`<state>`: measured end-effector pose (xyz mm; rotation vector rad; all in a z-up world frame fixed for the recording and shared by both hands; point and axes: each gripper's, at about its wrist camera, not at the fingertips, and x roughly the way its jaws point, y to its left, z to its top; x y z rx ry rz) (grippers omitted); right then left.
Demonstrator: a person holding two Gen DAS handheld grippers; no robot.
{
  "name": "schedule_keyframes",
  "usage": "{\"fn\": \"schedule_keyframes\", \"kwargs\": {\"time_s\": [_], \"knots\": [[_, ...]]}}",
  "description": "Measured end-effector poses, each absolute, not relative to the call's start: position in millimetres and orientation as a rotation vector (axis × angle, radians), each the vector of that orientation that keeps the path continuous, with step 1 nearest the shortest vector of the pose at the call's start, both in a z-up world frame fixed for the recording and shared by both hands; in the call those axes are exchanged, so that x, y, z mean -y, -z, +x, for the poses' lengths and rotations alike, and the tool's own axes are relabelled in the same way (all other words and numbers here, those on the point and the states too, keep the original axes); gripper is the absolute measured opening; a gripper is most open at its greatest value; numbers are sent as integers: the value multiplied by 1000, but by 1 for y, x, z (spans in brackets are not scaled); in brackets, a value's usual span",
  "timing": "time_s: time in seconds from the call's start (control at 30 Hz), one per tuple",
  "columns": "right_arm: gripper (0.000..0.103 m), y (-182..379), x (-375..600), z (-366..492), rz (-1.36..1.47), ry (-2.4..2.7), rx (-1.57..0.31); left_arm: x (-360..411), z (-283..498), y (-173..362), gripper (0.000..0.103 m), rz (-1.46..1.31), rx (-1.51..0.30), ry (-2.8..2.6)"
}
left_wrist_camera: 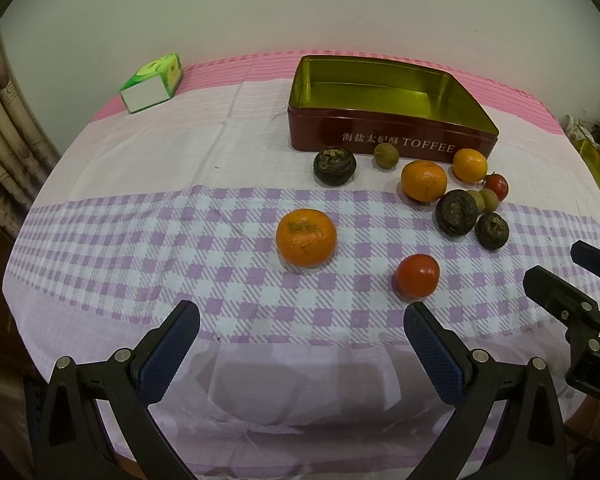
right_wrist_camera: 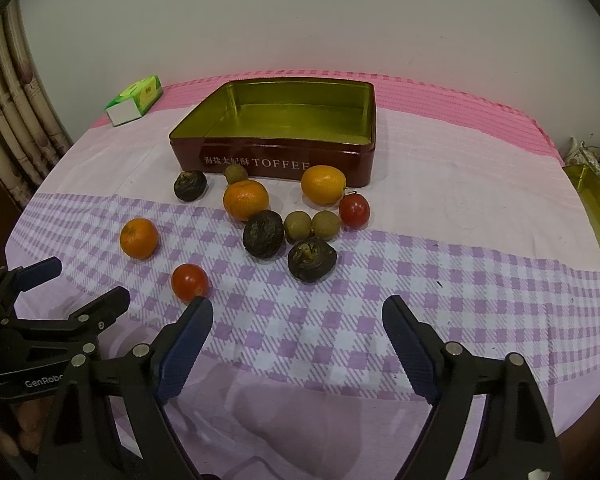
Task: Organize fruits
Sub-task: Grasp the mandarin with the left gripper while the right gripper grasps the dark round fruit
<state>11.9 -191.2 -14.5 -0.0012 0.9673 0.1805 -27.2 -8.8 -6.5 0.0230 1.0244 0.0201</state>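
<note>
fruit loose on the cloth, tin empty, both grippers open

hard to see: a second gold tray [right_wrist_camera: 598, 216] at the right edge is cut off by the frame, with something orange behind it that i can't make out. a curtain [right_wrist_camera: 8, 120] is sliced by the dark lens rim on the left. fingers [right_wrist_camera: 4, 436] of a hand show blurred at the lower left of the right wrist view, nothing more of the person. the dark round fruits could be dried or shrivelled, can't tell what kind.

materials: red metal toffee tin [left_wrist_camera: 388, 136], rectangular, shiny gold inside, nothing in it, white lettering on its front wall. tablecloth [left_wrist_camera: 140, 240] is soft and creased, with pink stripes at the back and purple check in the middle. green and white carton [left_wrist_camera: 152, 84] sits at the back left.

fruit is all on the cloth in front of the tin: a pitted orange [left_wrist_camera: 306, 237] alone, a smooth glossy tomato [left_wrist_camera: 417, 275] near it, and the rest clustered by the tin: two more oranges, three wrinkled dark fruits [right_wrist_camera: 263, 234], small dull brown-green balls, a second tomato [right_wrist_camera: 354, 209].

left gripper [left_wrist_camera: 302, 340] has black arms and blue textured pads, spread wide, holding nothing. right gripper [right_wrist_camera: 298, 332] looks the same, wide apart and empty, one pad just beside the near tomato.
</note>
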Motion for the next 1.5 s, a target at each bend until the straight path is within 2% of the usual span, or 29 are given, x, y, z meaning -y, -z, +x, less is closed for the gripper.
{"fn": "schedule_keyframes", "kwargs": {"time_s": [0.17, 0.23, 0.5, 0.6, 0.67, 0.8, 0.9, 1.5], "knots": [[81, 16, 192, 12, 5, -183, -974, 9, -26, 6, 101, 20, -1019, -23], [80, 18, 192, 14, 8, -182, -981, 8, -24, 7, 98, 17, -1020, -19], [68, 26, 195, 25, 10, -182, -1023, 2, -11, 13, 83, 22, -1036, 2], [64, 31, 197, 32, 11, -177, -1043, 1, -5, 17, 81, 22, -1043, 10], [56, 35, 197, 37, 14, -178, -1060, -1, -1, 19, 79, 19, -1048, 14], [55, 42, 198, 47, 17, -174, -1087, -2, 8, 25, 76, 18, -1062, 20], [50, 50, 198, 54, 20, -175, -1112, -4, 16, 30, 75, 4, -1076, 28], [46, 65, 186, 74, -49, -166, -1119, -4, 52, 49, 75, 16, -1092, 42]]}}
